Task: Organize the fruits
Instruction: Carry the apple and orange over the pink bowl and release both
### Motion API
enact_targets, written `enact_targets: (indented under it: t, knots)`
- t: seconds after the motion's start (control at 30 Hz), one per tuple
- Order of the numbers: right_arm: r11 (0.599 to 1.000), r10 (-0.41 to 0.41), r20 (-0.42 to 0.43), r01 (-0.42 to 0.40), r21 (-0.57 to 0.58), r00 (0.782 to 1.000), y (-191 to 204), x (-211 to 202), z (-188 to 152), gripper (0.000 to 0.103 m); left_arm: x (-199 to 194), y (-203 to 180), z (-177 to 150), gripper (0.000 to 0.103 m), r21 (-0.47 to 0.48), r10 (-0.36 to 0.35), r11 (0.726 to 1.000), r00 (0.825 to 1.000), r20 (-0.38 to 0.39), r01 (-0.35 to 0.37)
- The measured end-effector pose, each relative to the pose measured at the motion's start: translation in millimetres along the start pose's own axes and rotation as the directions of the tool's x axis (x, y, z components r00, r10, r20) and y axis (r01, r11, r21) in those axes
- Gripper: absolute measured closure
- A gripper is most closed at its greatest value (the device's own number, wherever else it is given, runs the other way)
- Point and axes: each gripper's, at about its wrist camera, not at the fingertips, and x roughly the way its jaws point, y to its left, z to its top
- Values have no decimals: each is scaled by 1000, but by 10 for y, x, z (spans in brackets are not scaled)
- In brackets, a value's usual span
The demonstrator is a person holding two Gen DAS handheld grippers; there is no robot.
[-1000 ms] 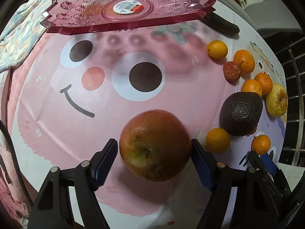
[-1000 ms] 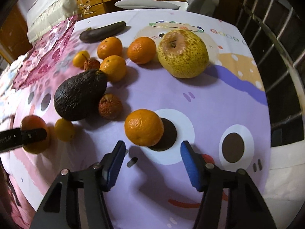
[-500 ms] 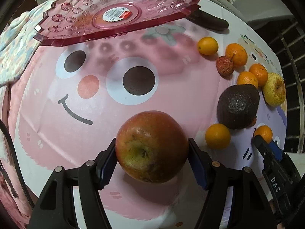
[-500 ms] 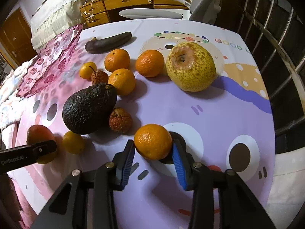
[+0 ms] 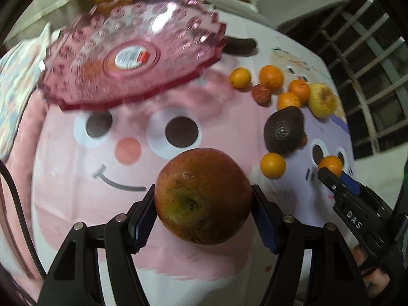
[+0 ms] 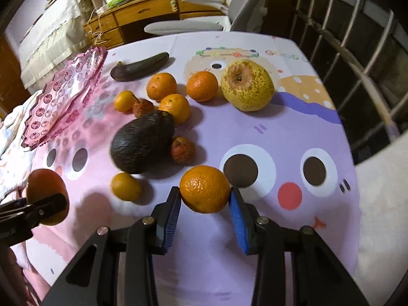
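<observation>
Two tools now grip fruit: the left tool [image 5: 204,214] is clamped on the red apple [image 5: 202,196], the right tool [image 6: 205,209] has just closed on an orange [image 6: 204,188], where a second ago both fruits lay free between parted jaws; both now look raised off the table [image 6: 293,224], so carrying can likely begin; ahead and left of each tool sits the empty pink tray [image 5: 127,56], its scalloped rim raised; bare cloth lies between, while the avocado [image 6: 142,144] crowds the right tool's forward-left path.
</observation>
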Motion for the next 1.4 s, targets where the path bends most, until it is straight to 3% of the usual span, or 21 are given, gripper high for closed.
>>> enact_targets:
  t: [0.23, 0.47, 0.67, 1.03, 1.4]
  knots:
    - [988, -6, 9, 5, 153, 1000, 460, -238, -178, 64, -481, 351, 77, 35, 144, -47, 989, 998, 29, 42]
    - [960, 89, 11, -88, 267, 996, 971, -281, -141, 64, -842, 678, 301, 35, 242, -54, 970, 992, 117, 24]
    - [929, 167, 40, -171, 328, 985, 1298, -317, 17, 64, -985, 910, 517, 35, 287, -71, 958, 987, 144, 27]
    - [863, 309, 79, -314, 397, 948, 1643, -289, 456, 64, -933, 1268, 1044, 35, 260, -91, 965, 978, 189, 40]
    - [888, 336, 17, -323, 327, 942, 2100, 95, 798, 64, -421, 1647, 1573, 35, 185, 6, 982, 990, 140, -32]
